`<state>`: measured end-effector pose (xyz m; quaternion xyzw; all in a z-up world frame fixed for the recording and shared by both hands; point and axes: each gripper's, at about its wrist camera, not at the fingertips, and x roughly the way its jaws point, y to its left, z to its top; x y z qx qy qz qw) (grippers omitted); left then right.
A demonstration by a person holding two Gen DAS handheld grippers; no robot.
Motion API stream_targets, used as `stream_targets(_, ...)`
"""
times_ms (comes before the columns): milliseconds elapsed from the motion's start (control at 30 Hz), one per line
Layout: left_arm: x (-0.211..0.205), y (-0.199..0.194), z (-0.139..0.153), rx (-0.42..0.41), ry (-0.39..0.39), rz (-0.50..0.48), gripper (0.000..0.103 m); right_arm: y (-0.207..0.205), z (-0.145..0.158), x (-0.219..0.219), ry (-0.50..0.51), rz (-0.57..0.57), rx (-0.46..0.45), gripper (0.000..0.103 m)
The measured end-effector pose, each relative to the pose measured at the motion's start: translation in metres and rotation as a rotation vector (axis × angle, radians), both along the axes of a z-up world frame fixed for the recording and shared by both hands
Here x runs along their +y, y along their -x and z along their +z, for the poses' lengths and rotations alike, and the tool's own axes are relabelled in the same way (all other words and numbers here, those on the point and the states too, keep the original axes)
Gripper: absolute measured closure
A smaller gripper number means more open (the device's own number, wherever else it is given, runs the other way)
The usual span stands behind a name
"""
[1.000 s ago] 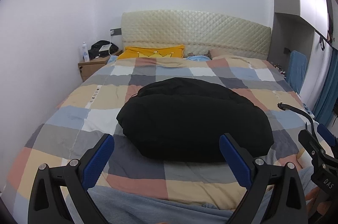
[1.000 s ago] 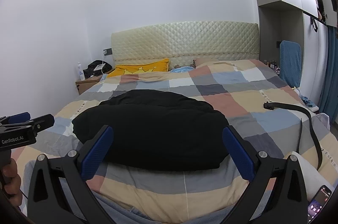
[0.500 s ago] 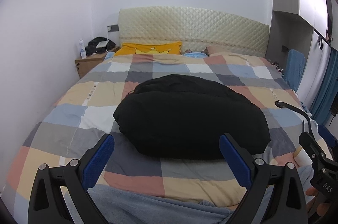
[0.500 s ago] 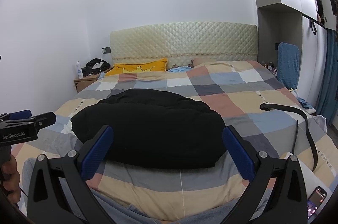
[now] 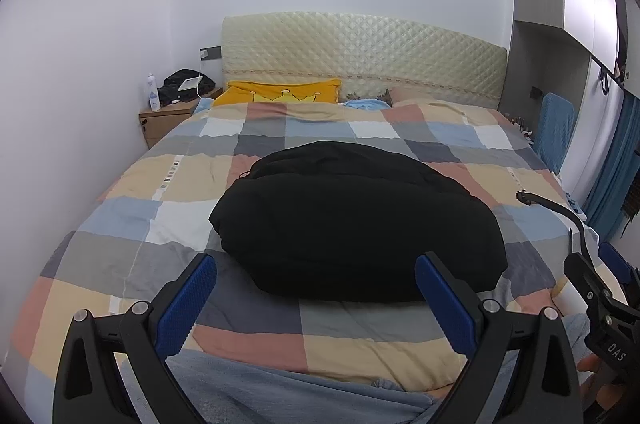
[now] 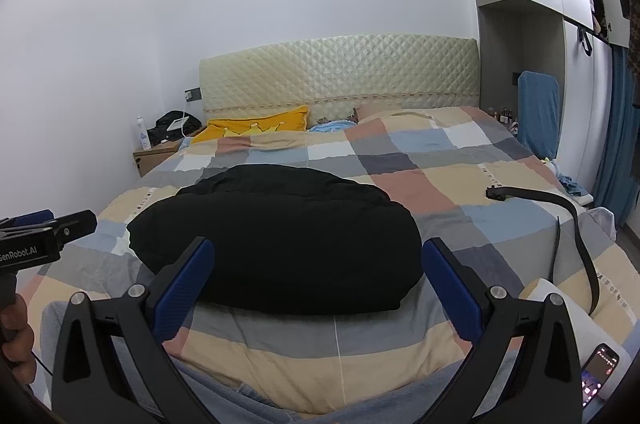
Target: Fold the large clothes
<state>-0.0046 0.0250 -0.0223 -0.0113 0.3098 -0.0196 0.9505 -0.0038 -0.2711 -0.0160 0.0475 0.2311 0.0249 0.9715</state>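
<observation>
A large black padded garment (image 5: 352, 224) lies folded in a thick bundle in the middle of the bed; it also shows in the right wrist view (image 6: 280, 240). My left gripper (image 5: 316, 298) is open and empty, held above the bed's near edge, short of the garment. My right gripper (image 6: 318, 288) is open and empty too, at the near edge. The left gripper shows at the left edge of the right wrist view (image 6: 44, 232); the right gripper shows at the right edge of the left wrist view (image 5: 600, 288).
The checked quilt (image 5: 168, 183) covers the bed. A black belt (image 6: 568, 216) lies on its right side. A phone (image 6: 598, 374) rests at the near right corner. A yellow pillow (image 5: 280, 93), a quilted headboard and a nightstand (image 5: 164, 117) stand at the far end.
Both grippers have risen and drawn back a little from the garment, so the bed sits lower in both views. The garment has not moved. Both grippers stay open.
</observation>
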Motion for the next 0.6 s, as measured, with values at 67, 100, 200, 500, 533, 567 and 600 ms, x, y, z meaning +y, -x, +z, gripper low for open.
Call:
stream_targets(67, -0.0010, -0.0012, -0.0004, 0.009, 0.010, -0.003, 0.002, 0.0013, 0.0007, 0.0010, 0.005, -0.005, -0.002, 0.000)
stream_targets(100, -0.0014, -0.0018, -0.0007, 0.015, 0.020, -0.008, 0.002, 0.0018, 0.0015, 0.0013, 0.001, -0.005, -0.003, 0.000)
stream_targets(200, -0.0053, -0.0024, -0.0010, 0.020, 0.016, -0.017, 0.002, 0.0035, 0.0034, 0.0044, 0.000, 0.005, -0.001, 0.000)
stream_targets(500, -0.0051, 0.0005, -0.0022, 0.019, 0.022, -0.034, 0.002, 0.0014, -0.0002, 0.0041, -0.005, -0.007, 0.011, 0.000)
stream_targets(533, -0.0050, 0.0004, -0.0024, 0.019, 0.020, -0.034, 0.002, 0.0010, -0.0010, 0.0043, -0.005, -0.006, 0.014, 0.000)
stream_targets(567, -0.0051, 0.0004, -0.0022, 0.019, 0.021, -0.034, 0.002, 0.0009, -0.0015, 0.0047, -0.006, -0.004, 0.014, 0.000)
stream_targets(600, -0.0051, 0.0005, -0.0023, 0.019, 0.023, -0.033, 0.002, 0.0010, -0.0017, 0.0045, -0.007, -0.004, 0.015, 0.000)
